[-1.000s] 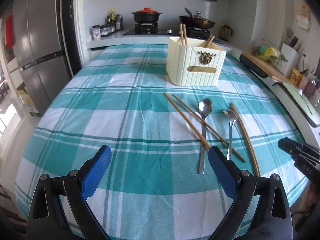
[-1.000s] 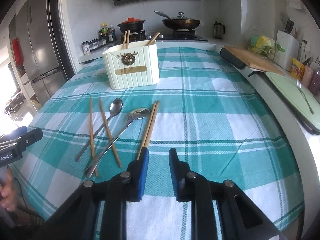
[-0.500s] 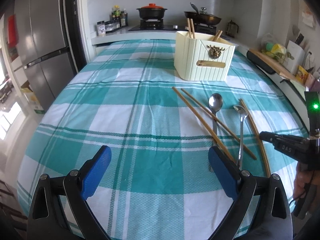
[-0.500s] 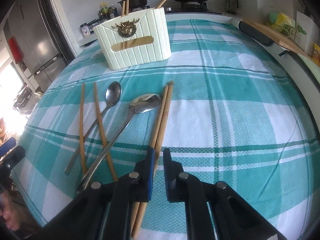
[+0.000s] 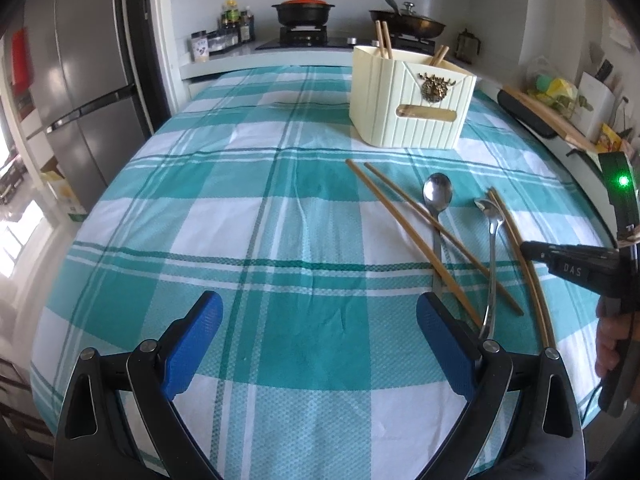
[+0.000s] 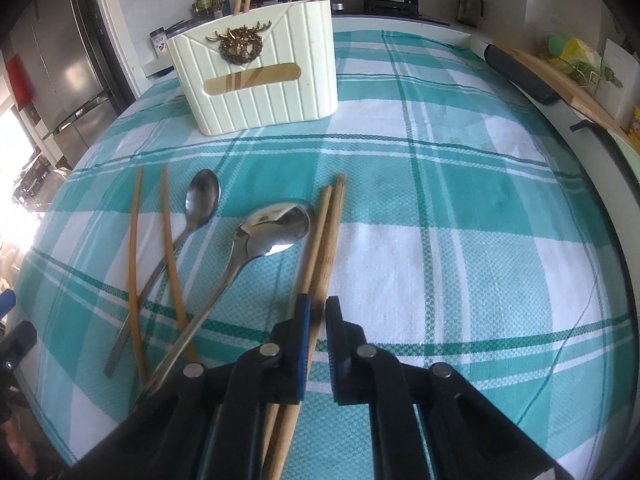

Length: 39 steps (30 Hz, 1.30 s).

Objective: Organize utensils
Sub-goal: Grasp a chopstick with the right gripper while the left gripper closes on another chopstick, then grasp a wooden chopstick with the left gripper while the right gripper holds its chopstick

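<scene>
Chopsticks (image 6: 326, 236) lie pinched in the right hand-held gripper (image 6: 316, 314); left hand-held gripper (image 5: 318, 318) gapes wide.

A table under a teal-and-white plaid tablecloth (image 5: 248, 216) carries a cream ribbed utensil holder (image 6: 256, 76) with a brass deer emblem. Nearer lie two loose chopsticks (image 6: 134, 264), crossing the handle of a small steel spoon (image 6: 200, 204), then a larger spoon (image 6: 272, 228) just beside a darker chopstick pair (image 6: 328, 232).
</scene>
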Motion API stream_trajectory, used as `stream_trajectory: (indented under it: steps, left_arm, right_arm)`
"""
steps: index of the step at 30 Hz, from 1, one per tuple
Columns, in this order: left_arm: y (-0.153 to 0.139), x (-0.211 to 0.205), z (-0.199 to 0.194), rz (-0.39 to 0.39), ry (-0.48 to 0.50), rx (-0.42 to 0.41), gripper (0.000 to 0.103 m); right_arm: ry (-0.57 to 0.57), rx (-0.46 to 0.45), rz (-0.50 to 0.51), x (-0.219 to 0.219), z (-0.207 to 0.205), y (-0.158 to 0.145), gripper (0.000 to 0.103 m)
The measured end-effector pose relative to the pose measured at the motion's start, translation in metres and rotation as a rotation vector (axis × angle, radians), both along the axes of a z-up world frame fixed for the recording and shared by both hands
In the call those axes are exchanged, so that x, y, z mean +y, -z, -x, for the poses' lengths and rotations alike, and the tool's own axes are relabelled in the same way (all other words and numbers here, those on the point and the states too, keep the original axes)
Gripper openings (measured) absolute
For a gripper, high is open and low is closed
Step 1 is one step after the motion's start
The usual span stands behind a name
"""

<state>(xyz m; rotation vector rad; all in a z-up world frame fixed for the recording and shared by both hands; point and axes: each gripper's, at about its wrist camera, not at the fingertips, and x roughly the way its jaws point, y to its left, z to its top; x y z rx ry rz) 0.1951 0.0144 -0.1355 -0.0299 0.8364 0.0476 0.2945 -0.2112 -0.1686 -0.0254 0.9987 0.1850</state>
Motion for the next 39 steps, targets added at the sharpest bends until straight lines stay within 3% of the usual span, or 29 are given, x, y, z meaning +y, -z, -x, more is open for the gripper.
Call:
stream_trajectory:
  steps: [6, 12, 17, 21, 25, 28, 30, 31, 32, 39]
  left_arm:
    - [0.003, -0.005, 0.000, -0.003, 0.011, 0.012, 0.098]
    - [0.004, -0.004, 0.001, -0.003, 0.011, 0.017, 0.098]
    - [0.009, -0.004, -0.014, 0.101, 0.022, 0.040, 0.098]
    - [0.012, -0.016, -0.049, 0.173, 0.053, 0.046, 0.096]
    - [0.029, -0.031, -0.089, 0.177, 0.052, 0.117, 0.076]
    - [0.042, -0.044, -0.100, 0.114, 0.057, 0.147, 0.070]
    - [0.044, -0.055, -0.098, 0.046, 0.083, 0.118, 0.049]
    - [0.043, -0.059, -0.098, 0.046, 0.109, 0.105, 0.033]
    - [0.043, -0.061, -0.098, 0.046, 0.128, 0.102, 0.024]
    - [0.039, -0.032, -0.109, 0.106, 0.228, 0.136, 0.018]
  right_arm:
    - [-0.025, -0.005, 0.044, 0.005, 0.009, 0.003, 0.010]
    - [0.037, -0.027, 0.092, -0.003, 0.014, 0.004, 0.007]
    - [0.093, -0.026, 0.103, -0.020, 0.034, 0.003, 0.007]
    - [0.100, -0.043, 0.112, -0.022, 0.043, 0.004, 0.009]
    - [0.107, -0.052, 0.107, -0.022, 0.045, 0.004, 0.009]
    - [0.104, -0.059, 0.106, -0.022, 0.047, 0.004, 0.009]
    - [0.101, -0.069, 0.114, -0.022, 0.050, 0.005, 0.009]
    - [0.101, -0.073, 0.114, -0.022, 0.051, 0.005, 0.009]
    - [0.101, -0.077, 0.112, -0.022, 0.052, 0.005, 0.009]
    - [0.107, -0.075, 0.093, -0.030, 0.056, 0.005, 0.009]
